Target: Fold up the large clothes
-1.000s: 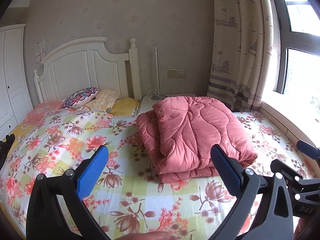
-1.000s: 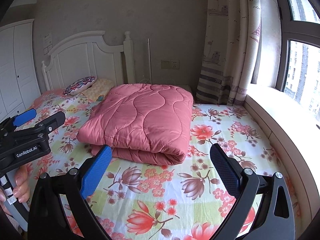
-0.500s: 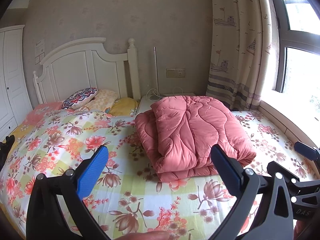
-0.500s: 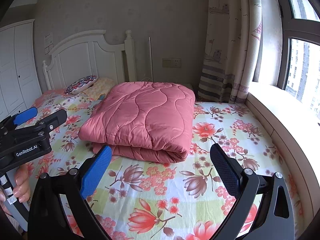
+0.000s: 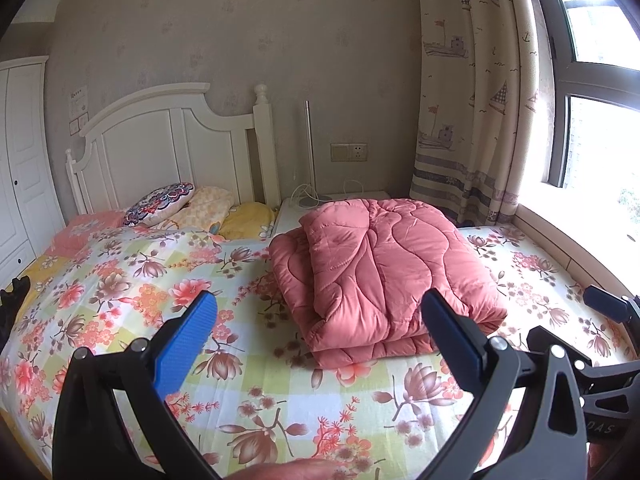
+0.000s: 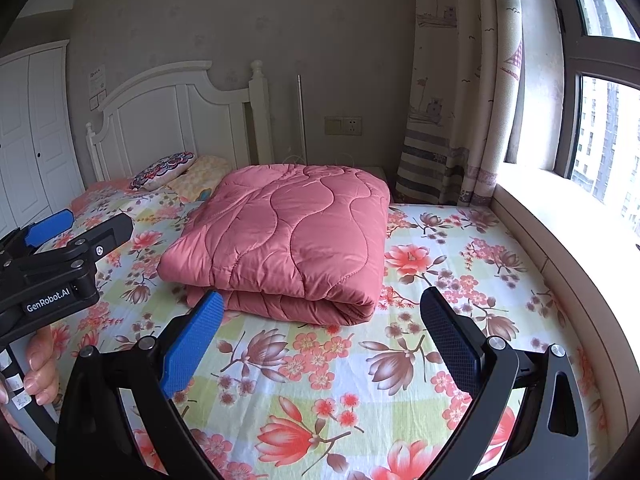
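Pink quilt (image 6: 288, 236) lies folded in a stacked rectangle on the bed (image 6: 440, 240), ahead of both grippers, long axis running from the near folded edge toward the headboard (image 6: 172, 120). Left gripper (image 5: 320, 332) and right gripper (image 6: 322, 324) both released, jaws spread, holding nothing. Bare floral sheet lies between grippers and quilt, and to its right up to the window ledge (image 6: 560, 208).

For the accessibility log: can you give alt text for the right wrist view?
A pink quilt, folded into a thick rectangle, lies on a floral bedsheet. The right gripper hovers in front of it, jaws open and empty. The left gripper shows at the left edge, a window at right.
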`<action>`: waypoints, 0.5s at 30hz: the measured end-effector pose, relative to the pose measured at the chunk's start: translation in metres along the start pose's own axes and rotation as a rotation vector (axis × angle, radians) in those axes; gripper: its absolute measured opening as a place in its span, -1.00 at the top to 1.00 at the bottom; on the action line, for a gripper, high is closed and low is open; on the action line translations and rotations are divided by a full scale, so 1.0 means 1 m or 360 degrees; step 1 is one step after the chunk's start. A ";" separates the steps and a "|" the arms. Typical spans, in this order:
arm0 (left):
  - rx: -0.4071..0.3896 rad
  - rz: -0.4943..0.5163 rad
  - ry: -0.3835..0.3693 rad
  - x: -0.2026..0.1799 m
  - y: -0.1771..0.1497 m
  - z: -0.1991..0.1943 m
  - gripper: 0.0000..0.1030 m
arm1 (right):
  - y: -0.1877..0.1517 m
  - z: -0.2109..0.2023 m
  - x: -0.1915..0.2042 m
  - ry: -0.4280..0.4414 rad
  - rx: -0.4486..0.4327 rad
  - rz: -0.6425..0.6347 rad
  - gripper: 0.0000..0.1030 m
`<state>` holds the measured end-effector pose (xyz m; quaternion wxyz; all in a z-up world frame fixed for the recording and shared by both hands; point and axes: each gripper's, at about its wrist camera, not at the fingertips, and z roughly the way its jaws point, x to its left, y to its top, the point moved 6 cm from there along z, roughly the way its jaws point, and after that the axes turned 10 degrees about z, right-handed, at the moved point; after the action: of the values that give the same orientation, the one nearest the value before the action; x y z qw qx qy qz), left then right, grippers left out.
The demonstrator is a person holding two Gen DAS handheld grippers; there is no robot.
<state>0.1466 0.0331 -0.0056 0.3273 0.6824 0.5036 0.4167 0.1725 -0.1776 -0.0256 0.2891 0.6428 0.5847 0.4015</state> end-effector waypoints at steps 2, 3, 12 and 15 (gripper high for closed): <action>-0.0004 -0.0001 -0.0003 -0.001 0.000 -0.001 -0.96 | 0.000 -0.001 0.000 0.0004 -0.0004 0.0001 -0.86; -0.0005 -0.0001 -0.0004 0.000 0.001 -0.001 -0.96 | 0.000 -0.001 0.001 0.0002 -0.0005 -0.0001 -0.86; -0.0030 0.0042 -0.0098 -0.014 -0.005 0.008 -0.96 | -0.002 0.005 0.005 -0.0002 0.0026 0.0000 -0.86; 0.0012 0.0092 -0.0081 0.010 -0.005 0.032 -0.96 | -0.003 0.014 0.004 0.0004 0.0056 -0.0004 -0.85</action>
<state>0.1751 0.0438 -0.0218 0.3254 0.7083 0.4766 0.4066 0.1829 -0.1715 -0.0340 0.2775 0.6466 0.5928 0.3917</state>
